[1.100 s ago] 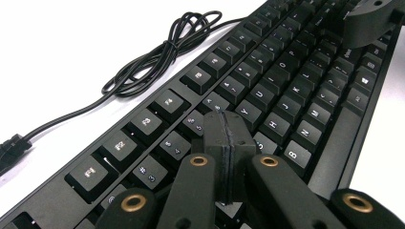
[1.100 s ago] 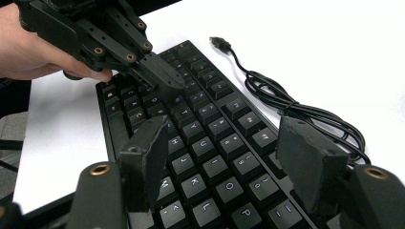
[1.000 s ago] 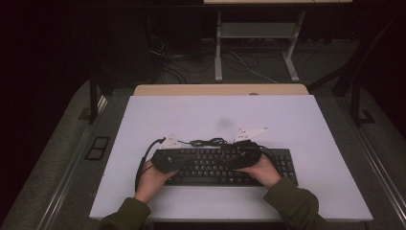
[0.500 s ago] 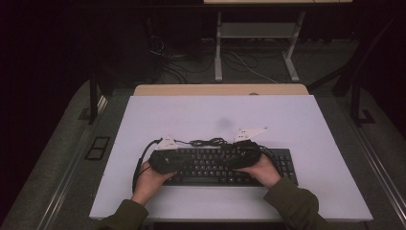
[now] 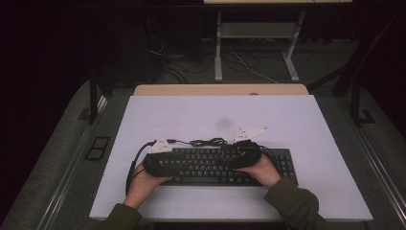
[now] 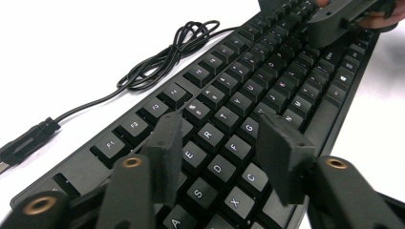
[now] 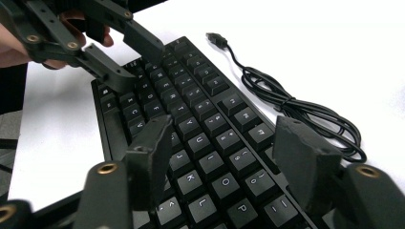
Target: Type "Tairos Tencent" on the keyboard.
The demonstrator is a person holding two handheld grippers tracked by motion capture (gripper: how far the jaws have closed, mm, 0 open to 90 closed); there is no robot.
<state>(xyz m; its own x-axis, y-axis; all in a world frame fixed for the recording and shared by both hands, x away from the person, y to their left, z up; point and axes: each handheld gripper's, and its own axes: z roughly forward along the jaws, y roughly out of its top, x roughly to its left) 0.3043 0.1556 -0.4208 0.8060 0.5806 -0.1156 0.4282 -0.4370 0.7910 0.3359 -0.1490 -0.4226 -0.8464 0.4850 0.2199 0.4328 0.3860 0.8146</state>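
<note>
A black keyboard (image 5: pixel 218 166) lies flat near the front of the white table (image 5: pixel 287 120). My left gripper (image 5: pixel 165 164) hovers over its left end, held by a hand. In the left gripper view the left gripper (image 6: pixel 222 138) stands open just above the letter keys (image 6: pixel 224 143), with nothing between the fingers. My right gripper (image 5: pixel 242 157) hovers over the keyboard's right half, pointing toward the left one. It is also open (image 7: pixel 224 138) above the keys (image 7: pixel 210 143). Each gripper sees the other farther along the keyboard: the right gripper (image 6: pixel 334 19) and the left gripper (image 7: pixel 122 52).
The keyboard's black cable (image 5: pixel 208 142) lies coiled on the table just behind it, seen as cable (image 6: pixel 167 52) and cable (image 7: pixel 296 112), ending in a loose USB plug (image 7: pixel 217 39). Behind the table stand a wooden ledge (image 5: pixel 220 89) and a metal frame (image 5: pixel 253 43).
My left gripper and its trailing cable have edged slightly to the left along the keyboard. The right gripper and the keyboard have stayed in place.
</note>
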